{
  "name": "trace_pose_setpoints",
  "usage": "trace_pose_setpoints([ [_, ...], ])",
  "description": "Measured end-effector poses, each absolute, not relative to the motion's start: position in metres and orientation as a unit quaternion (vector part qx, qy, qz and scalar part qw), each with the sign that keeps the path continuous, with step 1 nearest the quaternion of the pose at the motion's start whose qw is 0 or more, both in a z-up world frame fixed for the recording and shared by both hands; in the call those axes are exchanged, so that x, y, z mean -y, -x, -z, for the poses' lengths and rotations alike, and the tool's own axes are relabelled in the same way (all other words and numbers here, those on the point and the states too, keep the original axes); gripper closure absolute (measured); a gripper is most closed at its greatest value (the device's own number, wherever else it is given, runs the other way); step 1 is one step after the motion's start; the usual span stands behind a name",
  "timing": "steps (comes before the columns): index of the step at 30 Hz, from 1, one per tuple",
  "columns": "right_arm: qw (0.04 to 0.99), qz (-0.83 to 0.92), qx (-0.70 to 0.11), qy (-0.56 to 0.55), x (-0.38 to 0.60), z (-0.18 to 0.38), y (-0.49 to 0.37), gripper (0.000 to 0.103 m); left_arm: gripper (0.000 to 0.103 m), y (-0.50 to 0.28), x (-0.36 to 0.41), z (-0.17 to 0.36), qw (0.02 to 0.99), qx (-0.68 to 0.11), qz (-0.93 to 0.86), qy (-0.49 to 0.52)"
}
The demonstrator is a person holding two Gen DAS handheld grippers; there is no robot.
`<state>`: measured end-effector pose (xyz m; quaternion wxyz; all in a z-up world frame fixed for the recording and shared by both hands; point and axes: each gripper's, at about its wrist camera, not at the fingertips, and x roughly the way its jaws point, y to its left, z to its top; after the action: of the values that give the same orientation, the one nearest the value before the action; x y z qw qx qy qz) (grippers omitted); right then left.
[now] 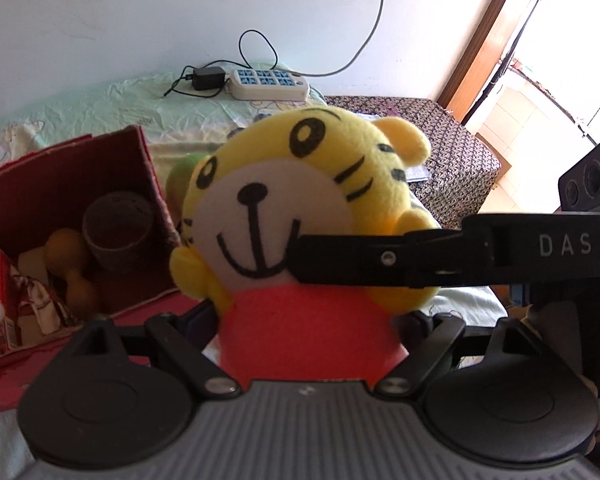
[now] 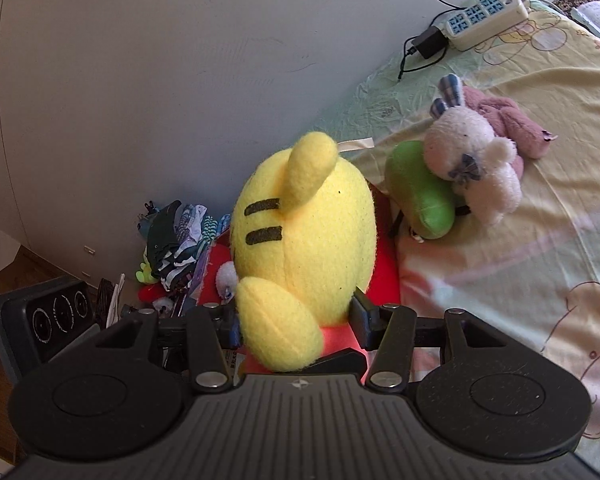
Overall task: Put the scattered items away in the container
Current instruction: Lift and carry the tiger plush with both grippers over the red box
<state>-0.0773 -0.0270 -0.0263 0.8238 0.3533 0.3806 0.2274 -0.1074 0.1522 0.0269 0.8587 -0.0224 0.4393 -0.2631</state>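
Two grippers meet on one yellow tiger plush (image 1: 300, 216). In the left wrist view we see the left gripper (image 1: 312, 320) closed on the plush's red body, its face turned to the camera, while a finger of the right gripper (image 1: 380, 258) crosses its cheek from the right. The red box (image 1: 140, 208) on the bed sits just left, holding a cup (image 1: 116, 232) and a wooden dumbbell (image 1: 70, 268). In the right wrist view we see the right gripper (image 2: 296, 320) clamped on the plush's back (image 2: 308, 224); a white bunny (image 2: 472, 160) and green plush (image 2: 420, 196) lie on the bed (image 2: 520, 260).
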Motion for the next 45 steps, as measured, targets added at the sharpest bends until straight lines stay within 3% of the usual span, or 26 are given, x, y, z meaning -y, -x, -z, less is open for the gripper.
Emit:
trace_pose_setpoints([
  [22,0.831,-0.337,-0.363,-0.255,-0.052,-0.021,-0.023,0.049,0.016,0.047,-0.237,-0.063,0.909,-0.381,0.156,0.067],
  [45,0.856,-0.229,-0.443,-0.136,-0.096,0.026,-0.055,0.05,0.017,-0.008,-0.253,0.025,0.855,-0.467,0.21,0.087],
])
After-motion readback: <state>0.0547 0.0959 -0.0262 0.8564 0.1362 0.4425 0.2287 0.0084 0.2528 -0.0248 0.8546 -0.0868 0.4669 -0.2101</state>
